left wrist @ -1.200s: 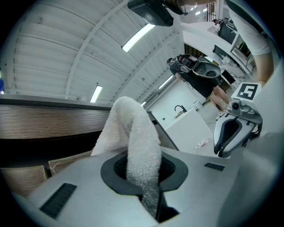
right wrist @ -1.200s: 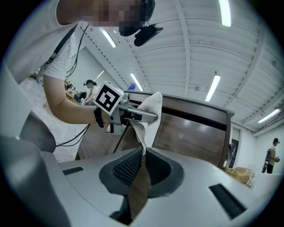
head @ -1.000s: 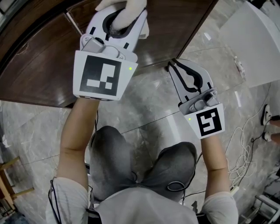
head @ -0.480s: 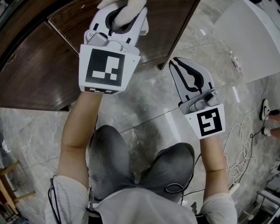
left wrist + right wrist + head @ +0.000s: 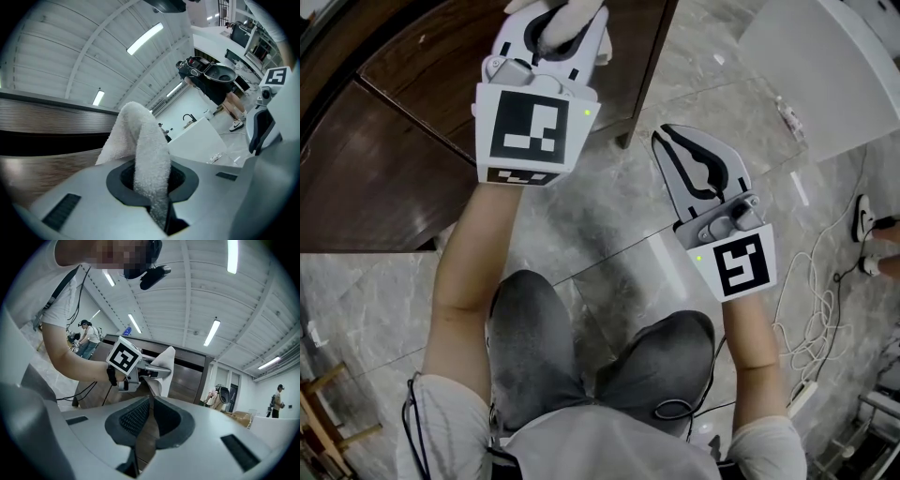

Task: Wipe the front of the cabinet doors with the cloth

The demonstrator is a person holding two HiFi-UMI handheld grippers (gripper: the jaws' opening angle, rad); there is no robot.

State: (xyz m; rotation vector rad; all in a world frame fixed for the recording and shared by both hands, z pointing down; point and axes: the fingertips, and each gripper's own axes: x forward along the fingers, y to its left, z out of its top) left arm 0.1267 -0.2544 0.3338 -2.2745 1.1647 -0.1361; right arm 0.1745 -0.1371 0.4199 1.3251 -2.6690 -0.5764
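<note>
A white terry cloth [image 5: 569, 21] sticks out of my left gripper [image 5: 555, 36], which is shut on it at the top of the head view, over the dark wooden cabinet [image 5: 403, 112]. In the left gripper view the cloth [image 5: 143, 150] rises from between the jaws, with the cabinet's wood [image 5: 42, 117] to the left. My right gripper [image 5: 662, 138] hangs over the floor just right of the cabinet's corner, jaws shut with nothing between them. In the right gripper view, the right gripper [image 5: 145, 420] faces the left gripper and its cloth [image 5: 161, 364] before the cabinet doors [image 5: 187, 376].
The floor is grey marble tile [image 5: 609, 234]. A white counter block [image 5: 825, 66] stands at the upper right. Cables [image 5: 811, 319] and a shoe [image 5: 868, 246] lie at the right. A wooden stool [image 5: 319, 412] is at the lower left. Other people stand far off [image 5: 89, 341].
The cabinet has slid left in the head view, so my left gripper with the cloth now sits nearer its right corner. The right gripper drifted slightly left, still shut.
</note>
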